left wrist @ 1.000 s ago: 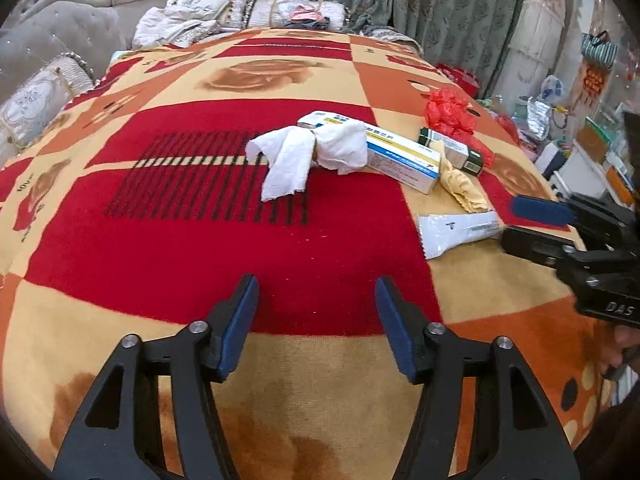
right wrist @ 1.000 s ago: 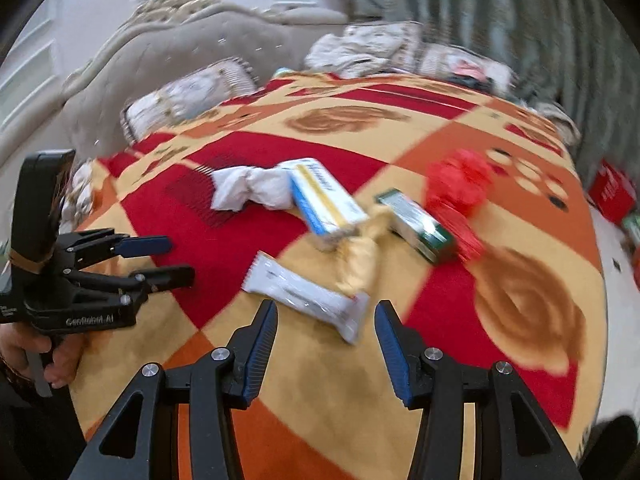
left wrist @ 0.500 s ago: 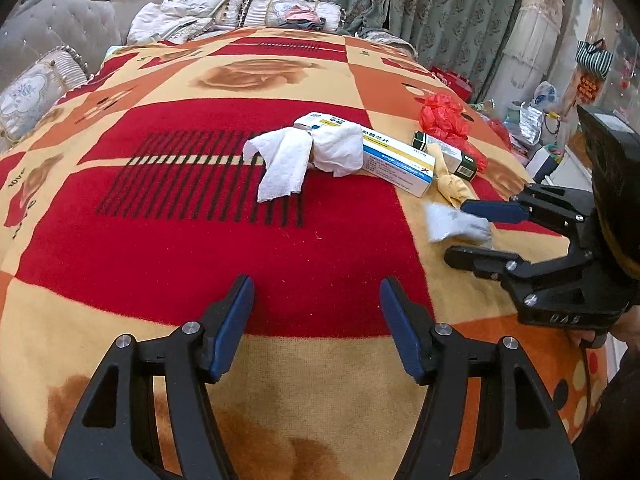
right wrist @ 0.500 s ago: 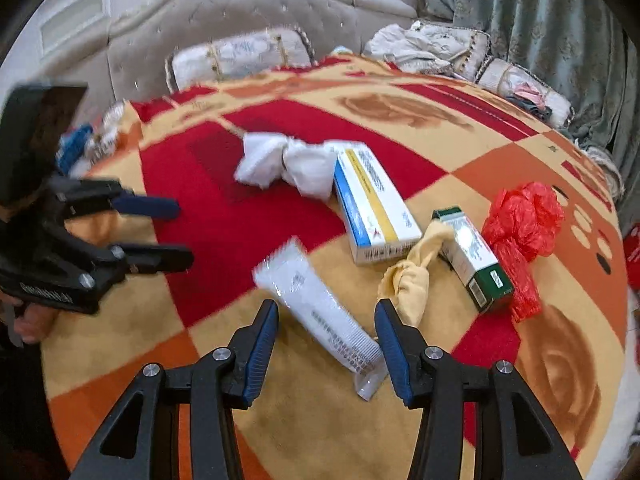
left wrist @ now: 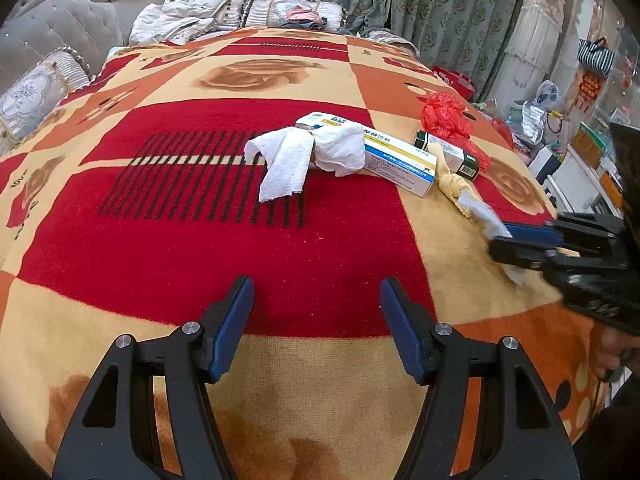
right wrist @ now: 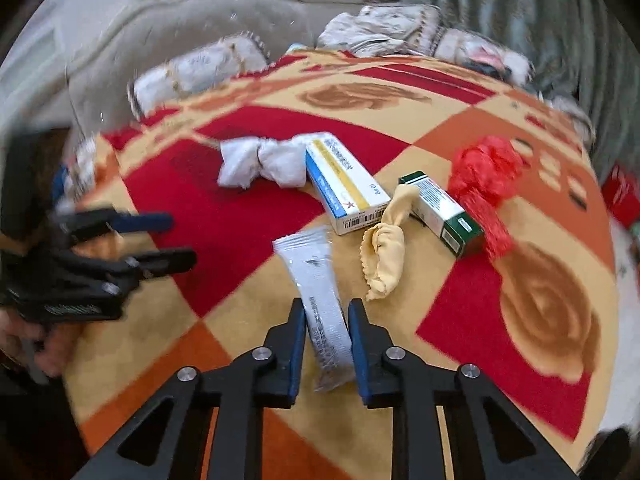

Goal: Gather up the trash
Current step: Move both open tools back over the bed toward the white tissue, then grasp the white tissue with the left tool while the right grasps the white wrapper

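A white sachet wrapper [right wrist: 316, 280] lies on the patterned blanket [left wrist: 200, 260]. My right gripper [right wrist: 327, 308] is closing on it, and its pads press the wrapper's two sides. In the left wrist view the right gripper [left wrist: 500, 240] comes in from the right, with the wrapper's end sticking out of it. My left gripper [left wrist: 316, 292] hangs open over bare blanket, holding nothing. Further back lie a crumpled white tissue [left wrist: 304, 156], a blue and yellow carton [right wrist: 344, 184], a yellow cloth [right wrist: 384, 252], a green box [right wrist: 440, 212] and a red plastic bag [right wrist: 484, 176].
The blanket covers a bed with a grey tufted headboard [left wrist: 52, 28] and pillows [left wrist: 24, 96] at the far left. Green curtains [left wrist: 400, 0] hang behind. Beyond the bed's right edge the floor holds bags and boxes [left wrist: 560, 136].
The right gripper moved in over the white wrapper and its jaws closed from open onto it. The left gripper stayed where it was, still open.
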The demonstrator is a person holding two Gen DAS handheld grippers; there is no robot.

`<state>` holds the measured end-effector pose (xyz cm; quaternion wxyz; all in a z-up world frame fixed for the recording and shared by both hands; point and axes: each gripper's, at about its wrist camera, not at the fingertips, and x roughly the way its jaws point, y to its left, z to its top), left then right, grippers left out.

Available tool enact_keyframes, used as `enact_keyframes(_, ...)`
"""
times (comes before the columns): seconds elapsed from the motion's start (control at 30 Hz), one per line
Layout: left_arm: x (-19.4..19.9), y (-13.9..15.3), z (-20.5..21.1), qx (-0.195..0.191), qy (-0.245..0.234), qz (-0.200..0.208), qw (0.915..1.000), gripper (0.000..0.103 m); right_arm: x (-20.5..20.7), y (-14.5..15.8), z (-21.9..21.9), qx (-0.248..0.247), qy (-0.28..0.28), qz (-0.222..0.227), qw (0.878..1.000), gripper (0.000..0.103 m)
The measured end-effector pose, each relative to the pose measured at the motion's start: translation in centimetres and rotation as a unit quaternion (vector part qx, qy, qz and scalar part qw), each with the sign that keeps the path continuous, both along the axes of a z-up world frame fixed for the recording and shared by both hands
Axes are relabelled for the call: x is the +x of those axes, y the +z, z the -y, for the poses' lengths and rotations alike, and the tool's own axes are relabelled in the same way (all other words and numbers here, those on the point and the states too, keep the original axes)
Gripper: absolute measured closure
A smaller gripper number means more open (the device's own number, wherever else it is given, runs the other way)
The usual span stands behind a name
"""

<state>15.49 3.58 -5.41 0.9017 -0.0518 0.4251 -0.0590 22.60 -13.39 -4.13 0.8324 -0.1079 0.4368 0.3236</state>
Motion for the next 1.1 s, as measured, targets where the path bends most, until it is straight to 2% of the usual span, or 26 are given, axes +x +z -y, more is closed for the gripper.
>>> enact_keyframes(0.13,-0.1,0.0,-0.1,-0.004,0.002,0.001,1.0000,0.038,-2.0,1.5,1.7,0.041,-0.024,-0.018,0.999,0.086)
enact_keyframes(0.27,0.6,0.4,-0.8,-0.018,-0.011,0.000,0.9998,0.038,-3.9,0.6,3.3,0.029,-0.079,-0.032,0.996,0.086)
enact_keyframes(0.33,1.6,1.1,-0.9,0.008,-0.019,0.013,0.9997,0.038,-4.2,-1.0,4.0,0.011,-0.109,-0.050,0.993,0.086)
enact_keyframes(0.53,6.7,3.1,-2.0,0.051,-0.077,0.032,0.9952,0.038,-4.2,-1.2,4.5,0.032,-0.097,-0.027,0.994,0.085)
enact_keyframes(0.63,9.2,2.8,-1.8,0.044,-0.131,0.007,0.9903,0.038,-3.9,-1.2,4.3,0.034,-0.093,-0.025,0.995,0.084)
enact_keyframes(0.7,10.4,2.0,-1.3,0.051,-0.158,-0.015,0.9860,0.038,-3.9,-1.3,4.2,0.035,-0.089,-0.023,0.995,0.080)
enact_keyframes(0.77,11.3,0.9,-0.7,0.078,-0.168,-0.027,0.9824,0.038,-4.0,-1.2,4.0,0.037,-0.081,-0.023,0.996,0.069)
enact_keyframes(0.8,11.6,0.6,-0.6,0.087,-0.169,-0.028,0.9815,0.038,-4.1,-1.2,3.9,0.039,-0.075,-0.022,0.996,0.067)
enact_keyframes(0.87,11.7,0.2,-0.6,0.083,-0.168,-0.024,0.9820,0.039,-4.3,-1.3,3.5,0.031,-0.068,-0.017,0.997,0.062)
enact_keyframes(0.9,11.6,0.3,-0.8,0.072,-0.164,-0.021,0.9835,0.045,-4.4,-1.3,3.4,0.030,-0.066,-0.017,0.997,0.061)
enact_keyframes(0.93,11.5,0.5,-0.8,0.061,-0.164,-0.018,0.9843,0.055,-4.4,-1.3,3.4,0.032,-0.065,-0.017,0.997,0.060)
enact_keyframes(0.97,11.1,0.7,-0.7,0.051,-0.167,-0.014,0.9845,0.059,-4.4,-1.3,3.4,0.034,-0.065,-0.019,0.997,0.060)
enact_keyframes(1.03,10.6,1.0,-0.1,0.057,-0.172,-0.007,0.9834,0.080,-4.3,-1.3,3.7,0.043,-0.068,-0.025,0.996,0.060)
enact_keyframes(1.1,9.9,1.2,0.7,0.063,-0.177,-0.005,0.9822,0.083,-4.4,-1.3,3.6,0.041,-0.066,-0.024,0.997,0.060)
